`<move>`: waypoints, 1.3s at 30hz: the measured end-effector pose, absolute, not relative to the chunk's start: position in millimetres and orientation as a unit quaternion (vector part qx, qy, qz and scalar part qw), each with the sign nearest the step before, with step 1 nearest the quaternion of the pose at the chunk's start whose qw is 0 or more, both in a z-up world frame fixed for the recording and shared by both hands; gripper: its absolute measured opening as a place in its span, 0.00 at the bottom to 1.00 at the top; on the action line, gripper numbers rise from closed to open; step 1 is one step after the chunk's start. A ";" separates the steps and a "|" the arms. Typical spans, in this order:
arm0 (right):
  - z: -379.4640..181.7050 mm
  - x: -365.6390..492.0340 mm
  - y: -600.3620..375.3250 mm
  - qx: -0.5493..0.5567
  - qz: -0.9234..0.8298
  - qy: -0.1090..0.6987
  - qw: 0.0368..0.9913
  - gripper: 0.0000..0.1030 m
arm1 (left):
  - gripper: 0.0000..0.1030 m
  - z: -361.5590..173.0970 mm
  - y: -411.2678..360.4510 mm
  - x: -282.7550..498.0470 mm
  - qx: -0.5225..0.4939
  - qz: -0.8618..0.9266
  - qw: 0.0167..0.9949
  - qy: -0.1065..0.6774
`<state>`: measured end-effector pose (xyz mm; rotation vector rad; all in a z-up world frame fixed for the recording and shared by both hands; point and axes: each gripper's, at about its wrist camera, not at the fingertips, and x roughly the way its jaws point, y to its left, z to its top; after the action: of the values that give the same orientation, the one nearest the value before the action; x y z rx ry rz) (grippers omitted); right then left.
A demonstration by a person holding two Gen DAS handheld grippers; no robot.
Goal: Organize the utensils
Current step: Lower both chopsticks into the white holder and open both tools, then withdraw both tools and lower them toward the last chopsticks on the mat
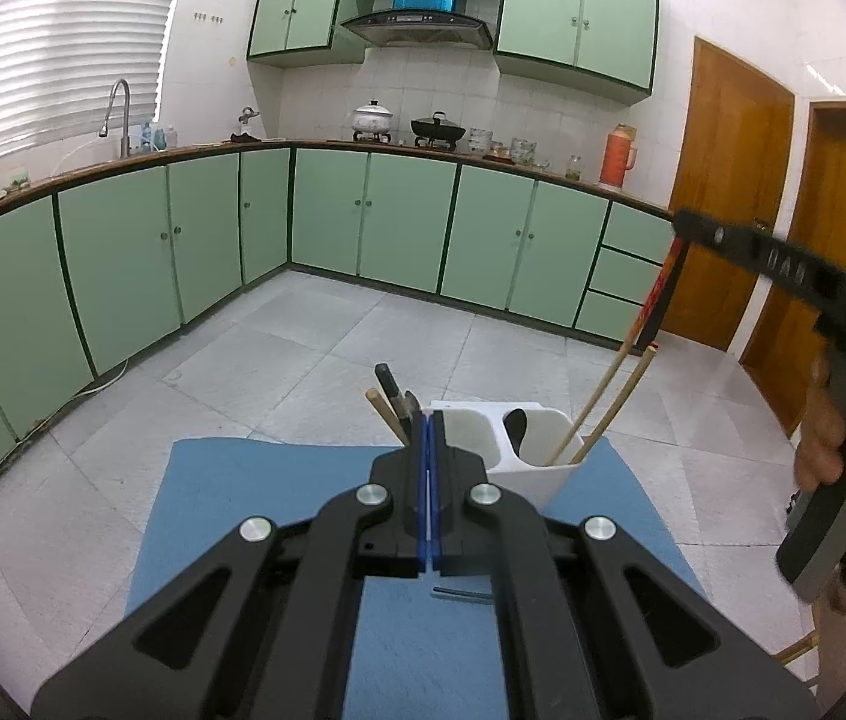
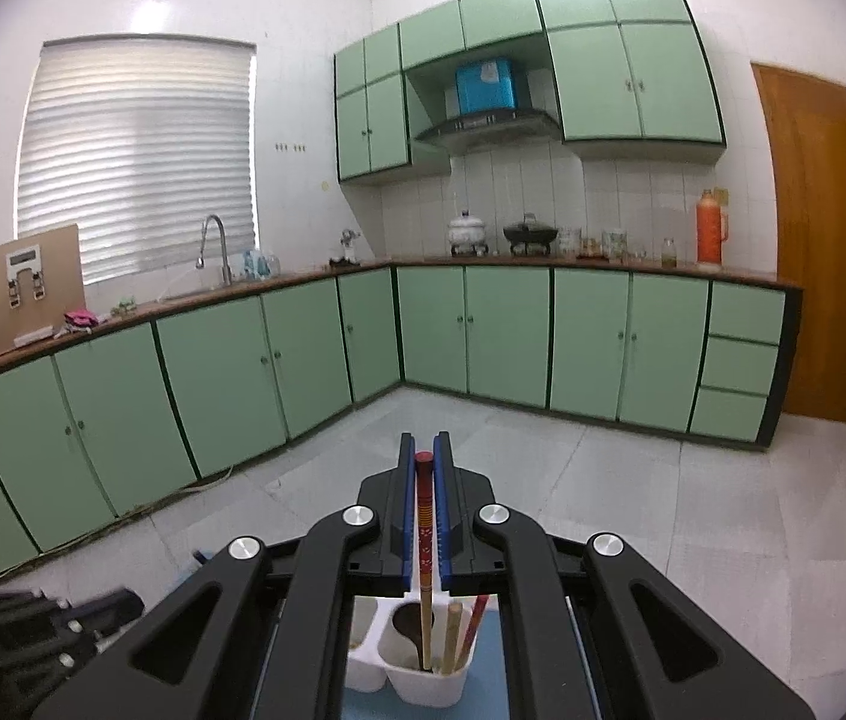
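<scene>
Left wrist view: your left gripper (image 1: 429, 420) has its blue pads pressed together with nothing between them, hovering over the blue mat (image 1: 243, 480). Just beyond the tips stands the white utensil holder (image 1: 534, 462); its right compartment has two chopsticks (image 1: 588, 414) leaning out, and a dark-handled utensil (image 1: 390, 387) sticks up at its left end, partly hidden by your fingers. Off to the right, your right gripper (image 1: 687, 228) is up above the holder.

Right wrist view: your right gripper (image 2: 424, 450) is clamped on a red patterned chopstick (image 2: 424, 516), which runs upright between the pads, its lower end down inside the holder's (image 2: 423, 687) right compartment beside other sticks.
</scene>
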<state>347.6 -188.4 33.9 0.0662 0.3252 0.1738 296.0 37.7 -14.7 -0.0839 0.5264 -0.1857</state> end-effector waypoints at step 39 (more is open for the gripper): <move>-121.2 234.5 -274.6 0.091 0.064 0.298 0.948 0.23 | 0.31 -87.4 20.4 253.6 -0.013 -0.060 0.951 0.303</move>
<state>234.5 -274.6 -121.2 0.1854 0.6076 0.1301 253.6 20.4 -87.4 -0.0257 0.6169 -0.1213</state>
